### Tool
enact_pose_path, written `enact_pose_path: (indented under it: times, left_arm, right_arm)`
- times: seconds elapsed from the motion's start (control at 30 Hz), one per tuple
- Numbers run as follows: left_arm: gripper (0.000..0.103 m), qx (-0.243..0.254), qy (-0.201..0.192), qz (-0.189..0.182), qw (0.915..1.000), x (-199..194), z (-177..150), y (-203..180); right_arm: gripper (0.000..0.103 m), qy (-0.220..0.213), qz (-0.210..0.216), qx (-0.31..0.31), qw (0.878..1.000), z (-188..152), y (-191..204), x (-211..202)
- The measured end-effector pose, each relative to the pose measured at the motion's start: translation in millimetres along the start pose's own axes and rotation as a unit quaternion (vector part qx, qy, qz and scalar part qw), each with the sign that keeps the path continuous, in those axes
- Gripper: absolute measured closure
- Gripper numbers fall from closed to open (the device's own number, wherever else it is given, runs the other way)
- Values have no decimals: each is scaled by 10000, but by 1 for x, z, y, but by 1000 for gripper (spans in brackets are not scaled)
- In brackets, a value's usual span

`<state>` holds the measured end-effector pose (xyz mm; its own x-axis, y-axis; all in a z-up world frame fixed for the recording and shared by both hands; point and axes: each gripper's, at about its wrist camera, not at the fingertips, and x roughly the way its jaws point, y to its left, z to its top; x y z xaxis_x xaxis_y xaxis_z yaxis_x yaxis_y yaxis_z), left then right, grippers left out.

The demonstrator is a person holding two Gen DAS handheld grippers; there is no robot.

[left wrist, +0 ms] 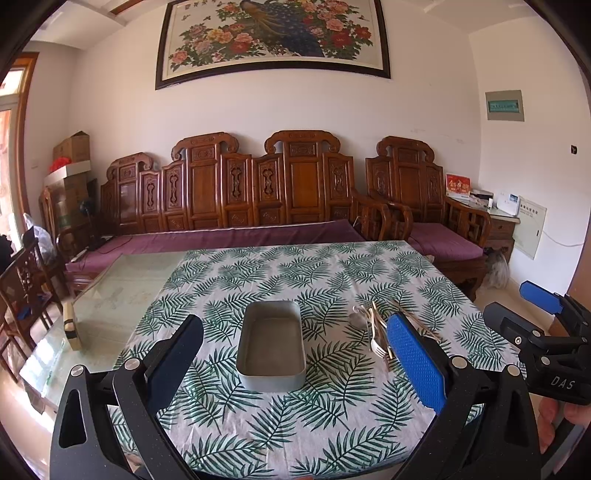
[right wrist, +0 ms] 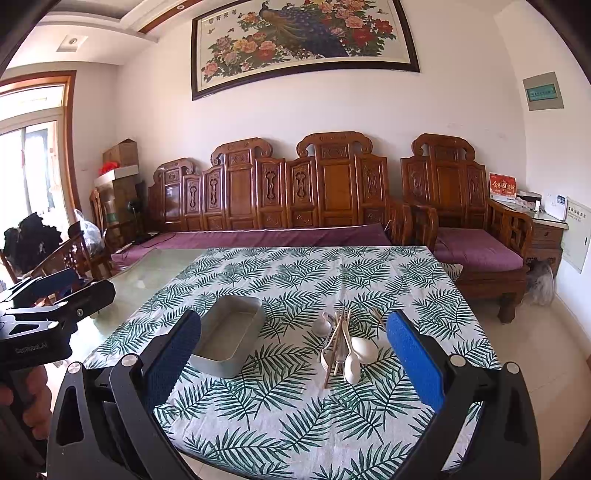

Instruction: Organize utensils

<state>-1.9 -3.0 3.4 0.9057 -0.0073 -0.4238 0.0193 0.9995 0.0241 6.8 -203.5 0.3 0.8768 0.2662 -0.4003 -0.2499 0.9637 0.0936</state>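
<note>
**Both tongs wide over the leaf-print table**

Right now both tongs hang wide apart, gripping nothing. Seen from its own camera, the left gripper [left wrist: 295,354] spreads its blue pads on either side of the grey metal tin [left wrist: 272,347], above the table and not touching it. The right gripper [right wrist: 295,354] is equally spread, and its gap frames the pile of utensils [right wrist: 341,345] from above, again with no contact. A hand [right wrist: 26,391] clasps the handle of the left tool at the left edge of the right camera's view.

The tin sits lengthwise near the middle of the tablecloth [left wrist: 332,424], nothing inside it. Just to its right, apart from it, lies the pile: pale spoons, wooden chopsticks crossing them, and metal forks [left wrist: 380,347] with tines towards the near edge. How many of each I cannot tell.

The leafy cloth covers the right part of the table; bare glass top [left wrist: 122,295] shows towards the left edge. Beyond the far edge stands a carved wooden sofa [left wrist: 240,188] with purple cushions, under a framed peacock painting [left wrist: 273,33].
</note>
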Motion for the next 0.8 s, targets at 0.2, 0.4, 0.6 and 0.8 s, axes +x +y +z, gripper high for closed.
enact_pose_path:
  times: [0.2,0.4,0.6,0.8]
  left_arm:
    - [6,-1,6,-5,10000,0,0,0]
    - [6,-1,9,2,10000,0,-1,-1]
    - [6,-1,10,-4,10000,0,-2,-1]
    - [6,0,9,-8,10000,0,-2,-2]
  right_arm:
    - [2,-4,3,-2,10000,0,0,0]
    - [2,-6,5,7,10000,0,-1,0]
    - [2,-6,6,5,10000,-1,-1,0]
    - [2,-10,7,7,10000,-1,-1,0]
